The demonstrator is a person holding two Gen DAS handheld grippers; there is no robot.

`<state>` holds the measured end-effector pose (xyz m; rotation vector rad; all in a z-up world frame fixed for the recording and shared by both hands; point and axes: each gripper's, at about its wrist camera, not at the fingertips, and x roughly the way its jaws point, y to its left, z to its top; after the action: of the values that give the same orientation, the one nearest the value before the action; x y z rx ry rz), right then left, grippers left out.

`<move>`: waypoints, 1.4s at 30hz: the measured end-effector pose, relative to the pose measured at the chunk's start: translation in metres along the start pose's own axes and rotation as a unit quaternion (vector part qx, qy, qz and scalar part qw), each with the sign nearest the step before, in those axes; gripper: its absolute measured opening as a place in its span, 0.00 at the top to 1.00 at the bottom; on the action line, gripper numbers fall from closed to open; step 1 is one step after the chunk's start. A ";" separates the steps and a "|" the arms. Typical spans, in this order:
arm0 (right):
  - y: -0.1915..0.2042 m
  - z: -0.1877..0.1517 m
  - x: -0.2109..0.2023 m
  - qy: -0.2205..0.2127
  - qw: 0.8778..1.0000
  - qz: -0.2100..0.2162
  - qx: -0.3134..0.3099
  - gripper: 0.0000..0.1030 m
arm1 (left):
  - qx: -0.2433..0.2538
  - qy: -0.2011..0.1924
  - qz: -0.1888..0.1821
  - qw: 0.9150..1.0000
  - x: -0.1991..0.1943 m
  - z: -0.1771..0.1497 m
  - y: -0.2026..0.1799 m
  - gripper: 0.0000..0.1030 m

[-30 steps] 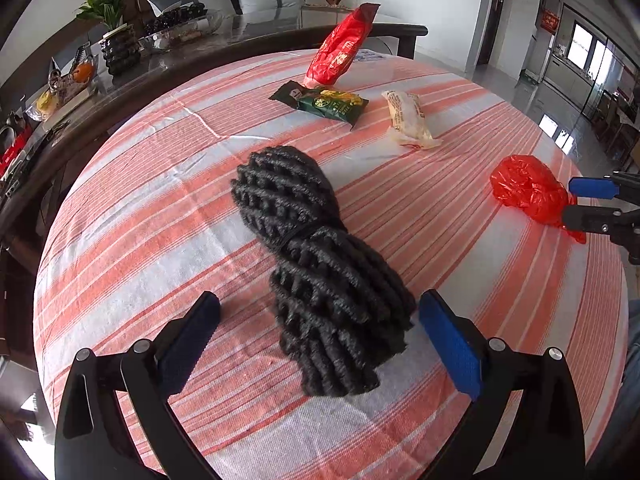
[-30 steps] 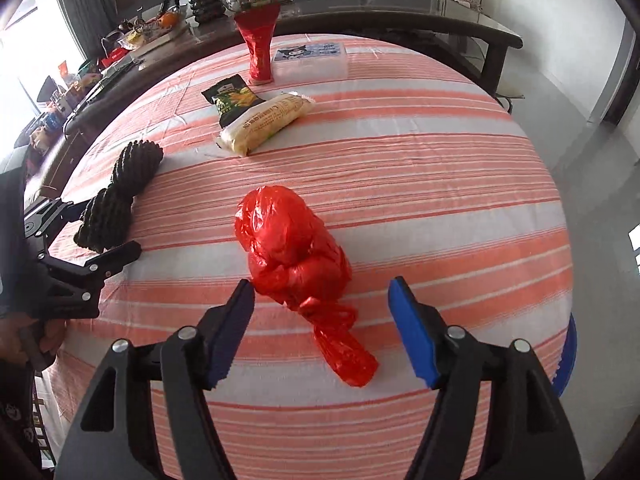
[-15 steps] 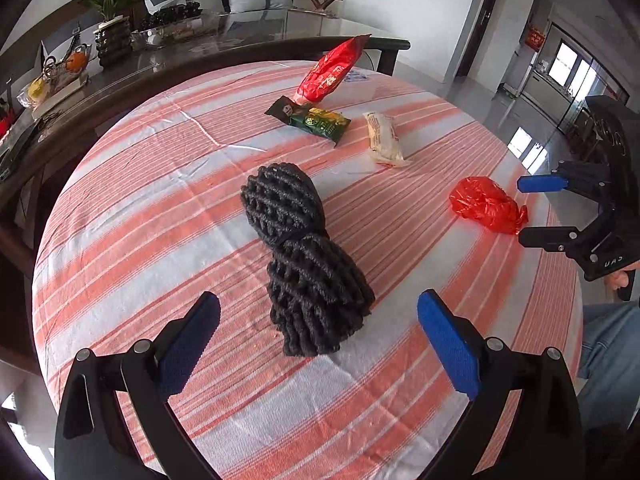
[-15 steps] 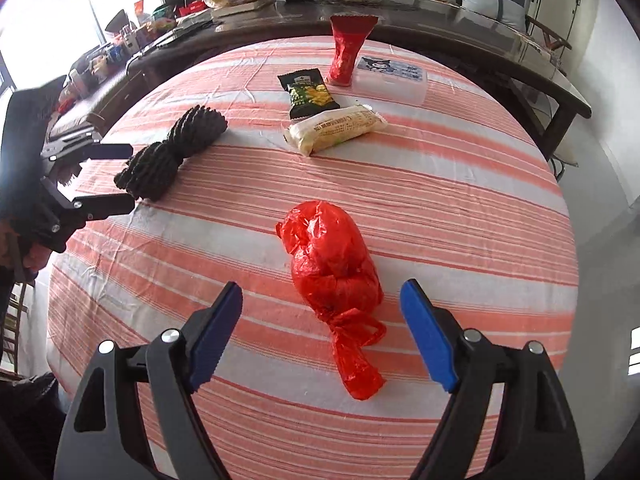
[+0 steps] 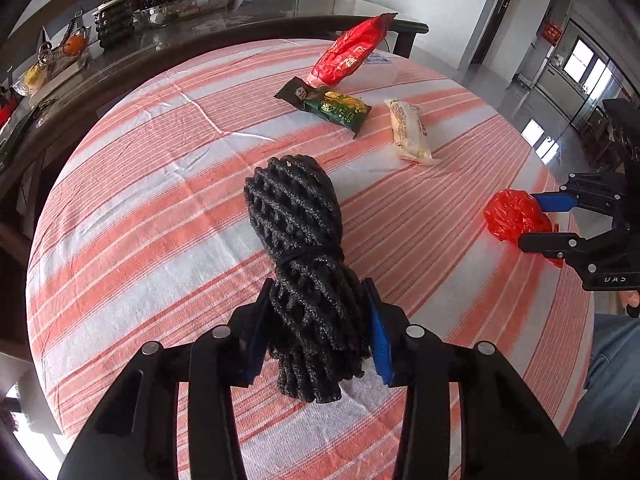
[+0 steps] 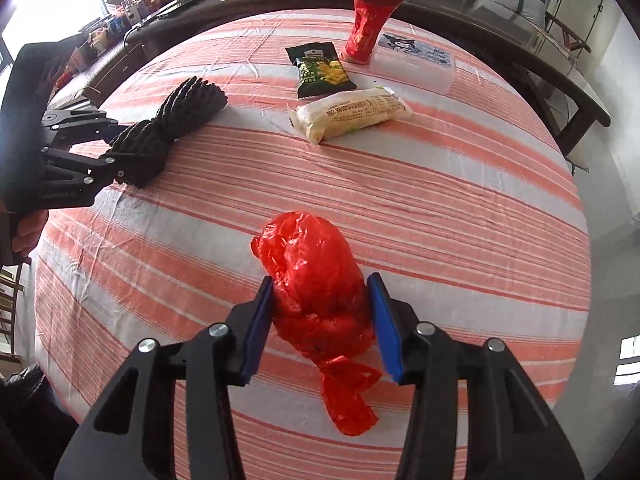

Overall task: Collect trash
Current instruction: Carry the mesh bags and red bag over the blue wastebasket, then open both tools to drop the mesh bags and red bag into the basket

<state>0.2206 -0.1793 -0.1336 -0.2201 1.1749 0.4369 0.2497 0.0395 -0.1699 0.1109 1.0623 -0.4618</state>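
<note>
1. left tongs [image 5: 318, 330] were seen clamped on the near end of the black mesh bundle [image 5: 298, 236], blue pads pressed against both sides just below its tied waist.
2. the bundle was lying on the striped bench [image 5: 132, 208], near the middle-left, long axis pointing away from the left wrist camera. whether it was lifted yet could not be told.
3. right tongs [image 6: 320, 320] were seen closed around the red plastic bag [image 6: 312, 276], pads touching its sides at the bulge, just above the knotted tail.
4. the bag was resting on the bench toward the near right edge, well apart from the bundle.
5. handling judgement: the mesh bundle looked soft, springy and light; it would likely compress under the pads, so a grip near the tie, where it is densest, was judged best.
6. the red bag looked thin, slick and crushable; contents were not visible. a hold on the bulge was judged ok, but the film could slide, so the knot neck would be the safer spot.
7. uncollected items noted at the far side: green snack packet [image 6: 322, 70], pale wrapped bar [image 6: 352, 114], red snack pouch [image 6: 374, 20] leaning on a clear lidded box [image 6: 416, 66].
8. no bin was visible in either view.
</note>
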 end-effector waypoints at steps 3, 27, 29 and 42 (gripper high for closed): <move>-0.008 -0.008 -0.018 -0.032 0.998 0.028 0.046 0.56 | 0.000 -0.018 -0.016 1.000 -0.013 -0.004 -0.009 0.61; -0.240 -0.218 -0.136 -0.135 0.916 -0.082 0.369 0.56 | 0.183 -0.003 -0.195 0.963 0.030 0.037 -0.352 0.60; -0.256 -0.236 -0.131 -0.134 0.907 -0.086 0.390 0.56 | 0.194 0.010 -0.197 0.961 0.047 0.037 -0.382 0.60; -0.329 -0.292 -0.094 -0.124 0.870 -0.074 0.472 0.56 | 0.200 0.064 -0.181 0.961 0.157 0.053 -0.480 0.57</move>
<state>0.0908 -0.6079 -0.1762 0.5835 0.9880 -0.2721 0.1558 -0.4576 -0.2156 0.3108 1.1085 -1.0124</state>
